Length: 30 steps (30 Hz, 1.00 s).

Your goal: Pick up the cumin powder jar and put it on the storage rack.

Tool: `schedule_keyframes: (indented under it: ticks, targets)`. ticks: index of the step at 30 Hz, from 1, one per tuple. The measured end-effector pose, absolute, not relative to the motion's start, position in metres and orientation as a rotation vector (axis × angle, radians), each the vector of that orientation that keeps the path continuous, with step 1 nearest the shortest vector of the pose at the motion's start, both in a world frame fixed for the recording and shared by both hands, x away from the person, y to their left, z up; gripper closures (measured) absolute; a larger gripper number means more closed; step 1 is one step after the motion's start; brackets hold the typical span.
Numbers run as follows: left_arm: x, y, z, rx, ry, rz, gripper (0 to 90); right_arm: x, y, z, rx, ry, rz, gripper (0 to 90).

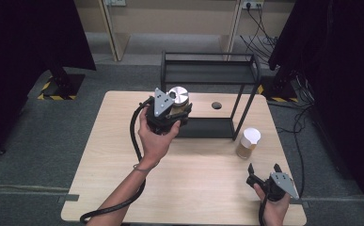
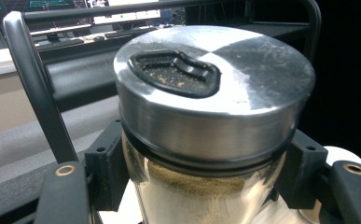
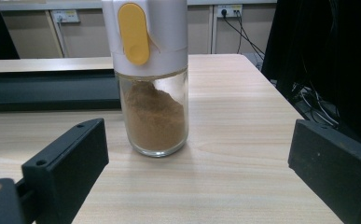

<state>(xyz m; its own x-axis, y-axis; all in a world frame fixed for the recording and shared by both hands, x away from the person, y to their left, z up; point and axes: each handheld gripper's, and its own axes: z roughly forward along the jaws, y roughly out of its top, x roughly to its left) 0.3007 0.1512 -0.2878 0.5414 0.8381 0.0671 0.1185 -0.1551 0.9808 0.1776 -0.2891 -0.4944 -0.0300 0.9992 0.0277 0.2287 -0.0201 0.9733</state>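
Note:
A glass jar of tan powder with a silver metal lid [image 1: 178, 95] is held in my left gripper [image 1: 176, 112], in front of the left end of the black rack [image 1: 208, 70]. In the left gripper view both jaws press on the glass body below the jar's lid [image 2: 215, 93], so the left gripper [image 2: 206, 177] is shut on it. A second jar [image 1: 248, 142] with a white cap stands on the table at the right. My right gripper [image 1: 264, 168] stands open near the front right corner. From the right gripper [image 3: 197, 172] this brown-powder jar [image 3: 155, 112], with a yellow button on its cap, stands a little beyond the open jaws.
The black two-level rack stands at the back middle of the wooden table [image 1: 123, 179], with its post [image 2: 38, 88] close to the held jar. A round hole [image 1: 216, 105] shows in the tabletop. Cables lie on the floor at the right [image 1: 302, 122].

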Motion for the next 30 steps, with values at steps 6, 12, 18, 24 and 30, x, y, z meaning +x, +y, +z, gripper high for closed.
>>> schedule_keyframes:
  ticks: [6, 12, 18, 24, 30]
  targets:
    - [0.305, 0.152, -0.277, 1.617, 0.833, 0.771, 30.7, 0.178, -0.289, -0.494, 1.38, 1.391, 1.133, 5.0]
    - [0.307, 0.153, -0.266, 1.609, 0.832, 0.777, 30.7, 0.178, -0.289, -0.494, 1.379, 1.392, 1.133, 5.0]
    - [0.309, 0.153, -0.257, 1.613, 0.825, 0.789, 30.7, 0.177, -0.289, -0.495, 1.378, 1.391, 1.134, 5.0]
    - [0.312, 0.154, -0.25, 1.605, 0.824, 0.778, 30.7, 0.177, -0.289, -0.495, 1.377, 1.392, 1.133, 5.0]
    - [0.314, 0.153, -0.243, 1.601, 0.822, 0.775, 30.7, 0.178, -0.289, -0.494, 1.377, 1.393, 1.134, 5.0]
